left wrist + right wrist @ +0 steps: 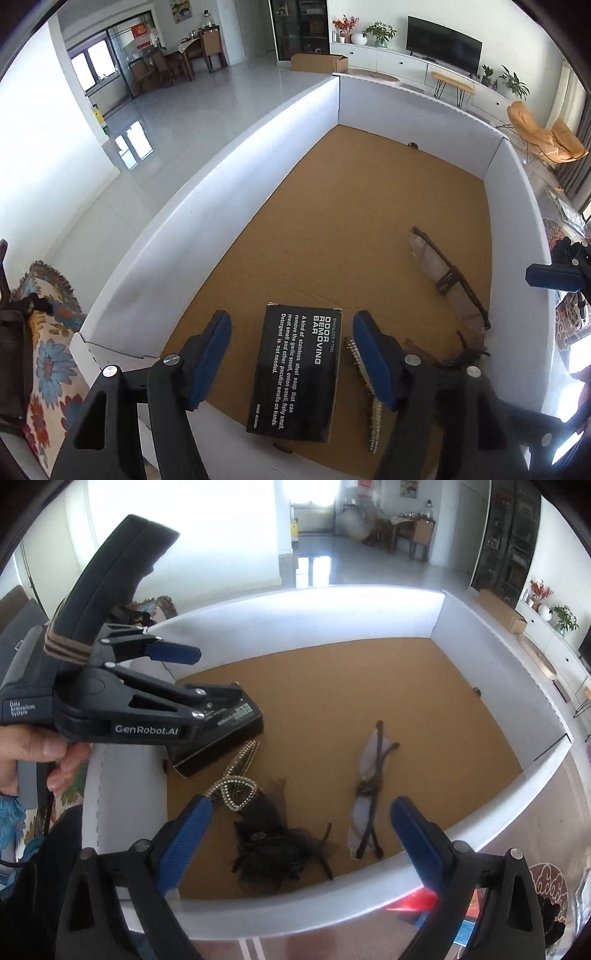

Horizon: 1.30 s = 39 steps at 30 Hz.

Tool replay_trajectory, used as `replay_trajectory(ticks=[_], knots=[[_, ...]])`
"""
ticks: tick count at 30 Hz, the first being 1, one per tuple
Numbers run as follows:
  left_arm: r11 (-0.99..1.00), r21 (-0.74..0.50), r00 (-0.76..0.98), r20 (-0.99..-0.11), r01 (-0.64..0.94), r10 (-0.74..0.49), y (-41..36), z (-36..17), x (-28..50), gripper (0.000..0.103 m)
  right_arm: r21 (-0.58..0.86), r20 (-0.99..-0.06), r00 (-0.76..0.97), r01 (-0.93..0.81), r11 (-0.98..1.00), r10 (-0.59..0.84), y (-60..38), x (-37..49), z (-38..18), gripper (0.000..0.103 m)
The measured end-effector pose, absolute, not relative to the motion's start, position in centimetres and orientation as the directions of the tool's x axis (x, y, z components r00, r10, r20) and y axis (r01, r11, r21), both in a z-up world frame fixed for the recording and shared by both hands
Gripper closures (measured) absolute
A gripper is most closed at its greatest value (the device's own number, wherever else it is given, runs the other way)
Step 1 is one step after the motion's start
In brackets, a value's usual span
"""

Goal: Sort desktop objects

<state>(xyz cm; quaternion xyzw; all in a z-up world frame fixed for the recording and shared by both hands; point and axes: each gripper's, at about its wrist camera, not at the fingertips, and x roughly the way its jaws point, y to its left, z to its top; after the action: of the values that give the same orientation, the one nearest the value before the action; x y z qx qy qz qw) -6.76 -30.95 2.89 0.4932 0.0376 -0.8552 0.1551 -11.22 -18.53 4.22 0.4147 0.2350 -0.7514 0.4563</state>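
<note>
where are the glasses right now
The glasses lie folded on the cork floor toward the tray's right side, right of the black mesh bundle; in the left wrist view they're near the right wall.

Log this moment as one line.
left gripper: open over black box | right gripper: open above black mesh bow | glasses: untouched

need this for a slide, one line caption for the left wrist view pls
Open left gripper poised around a black rectangular cardboard box lying on the cork floor of a white-walled tray.

In the tray (258, 919) we see the box (236, 734) leftmost, the hairpiece (266, 834) beside it, the glasses (369, 786) rightmost.
</note>
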Motion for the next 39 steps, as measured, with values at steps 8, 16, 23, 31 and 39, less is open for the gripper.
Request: replay_trajectory(ticks=[8, 16, 23, 31, 39], knots=[[-0.985, -0.064, -0.642, -0.764, 0.159, -0.054, -20.9, 8.8, -4.3, 0.033, 0.045, -0.705, -0.443, 0.751, -0.658, -0.553, -7.2, -9.7, 7.8, 0.000], [-0.955, -0.251, -0.594, -0.748, -0.160, 0.296, -4.7, 5.6, -2.4, 0.010, 0.015, -0.785, -0.577, 0.342, -0.939, -0.223, 13.2, -6.3, 0.3, 0.000], [-0.957, -0.123, -0.488, -0.839, -0.264, 0.243, 3.2, -2.2, -1.2, 0.010, -0.017, -0.838, -0.545, 0.081, -0.997, -0.030, 23.9, -2.7, -4.1, 0.000], [-0.971, -0.095, -0.518, -0.832, -0.221, 0.199, 1.9, -4.6, -1.4, 0.010, -0.015, -0.817, -0.576, 0.090, -0.996, -0.040, 23.7, -1.9, -4.7, 0.000], [-0.976, -0.075, -0.540, -0.823, -0.206, 0.177, 1.7, -4.7, -1.5, 0.010, -0.011, -0.816, -0.577, 0.085, -0.996, -0.040, 23.1, -2.2, -5.0, 0.000]])
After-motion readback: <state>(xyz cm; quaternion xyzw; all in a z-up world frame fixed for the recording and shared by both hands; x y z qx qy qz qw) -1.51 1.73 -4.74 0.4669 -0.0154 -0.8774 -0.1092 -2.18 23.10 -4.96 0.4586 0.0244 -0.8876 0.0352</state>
